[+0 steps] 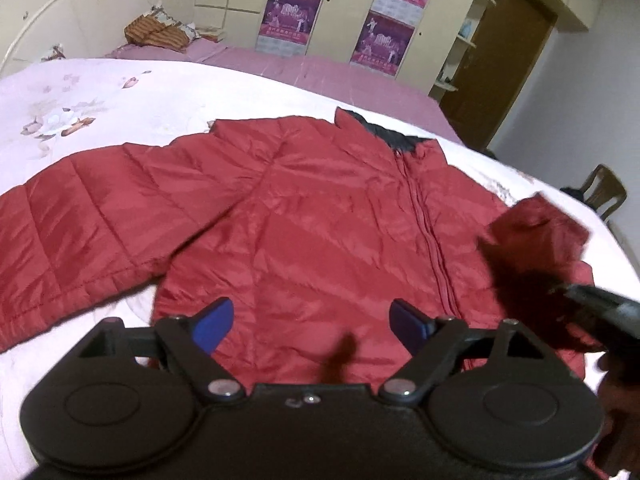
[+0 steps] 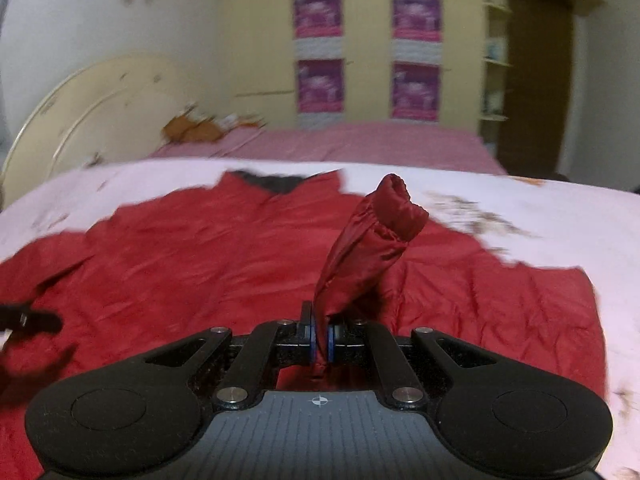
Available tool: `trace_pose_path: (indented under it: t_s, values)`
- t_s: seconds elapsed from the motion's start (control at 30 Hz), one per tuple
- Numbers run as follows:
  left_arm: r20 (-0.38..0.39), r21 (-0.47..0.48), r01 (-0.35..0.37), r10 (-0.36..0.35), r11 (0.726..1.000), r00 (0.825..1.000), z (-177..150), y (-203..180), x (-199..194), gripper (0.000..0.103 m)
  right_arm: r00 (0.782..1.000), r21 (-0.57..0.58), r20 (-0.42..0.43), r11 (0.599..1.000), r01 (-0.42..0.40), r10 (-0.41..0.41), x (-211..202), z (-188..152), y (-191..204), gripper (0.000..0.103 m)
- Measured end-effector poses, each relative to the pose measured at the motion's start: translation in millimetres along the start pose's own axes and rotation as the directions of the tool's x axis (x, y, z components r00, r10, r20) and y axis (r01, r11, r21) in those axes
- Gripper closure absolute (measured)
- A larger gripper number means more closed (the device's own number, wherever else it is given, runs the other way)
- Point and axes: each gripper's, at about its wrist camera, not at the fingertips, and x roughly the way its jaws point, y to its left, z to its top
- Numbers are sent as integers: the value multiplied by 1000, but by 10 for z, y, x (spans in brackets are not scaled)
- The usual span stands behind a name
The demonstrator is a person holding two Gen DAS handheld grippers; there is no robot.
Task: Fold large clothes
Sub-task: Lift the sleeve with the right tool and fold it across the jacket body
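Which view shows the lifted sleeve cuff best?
The right wrist view: the cuff stands centred, its sleeve pinched in the shut right gripper. The left wrist view shows only a dark blurred cuff at the right edge.

Both wrist views close above the bed, angled down, facing wardrobe at 12 o'clock, sharing red puffer jacket

A cream wardrobe hung with purple posters stood behind the bed, beside a brown door.
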Motion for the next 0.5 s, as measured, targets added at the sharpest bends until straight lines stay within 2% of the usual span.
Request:
trace_pose_path:
  t_s: [0.1,0.13,0.2,0.37,0.4,0.43,0.47,0.5]
  values:
    - [1,-10,17,-17,1000,1000,25,133,-22,16,998,-34,-38,998,-52,51,211,-34,304,98]
    - [4,-13,17,-17,1000,1000,28,166,-34,10,997,-47,-49,997,-65,62,322,-32,415,98]
    - [15,-25,9,-9,1000,1000,43,242,-67,3,995,-82,-69,993,-83,78,525,-8,643,98]
    - [29,-47,13,-12,999,1000,85,387,-127,2,995,-150,-71,985,-83,73,692,-72,1038,97]
    - [31,-49,14,-12,999,999,91,394,-129,2,994,-170,-76,982,-87,76,709,-83,1099,92]
    - [32,-50,19,-17,999,999,99,398,-129,1,994,-184,-68,978,-94,83,702,-98,1148,67]
    - [33,-50,25,-23,998,999,104,393,-126,1,995,-191,-48,977,-94,86,693,-74,1191,33]
    - [33,-50,33,-31,998,999,100,389,-129,1,996,-204,-9,975,-90,90,637,-79,1210,26]
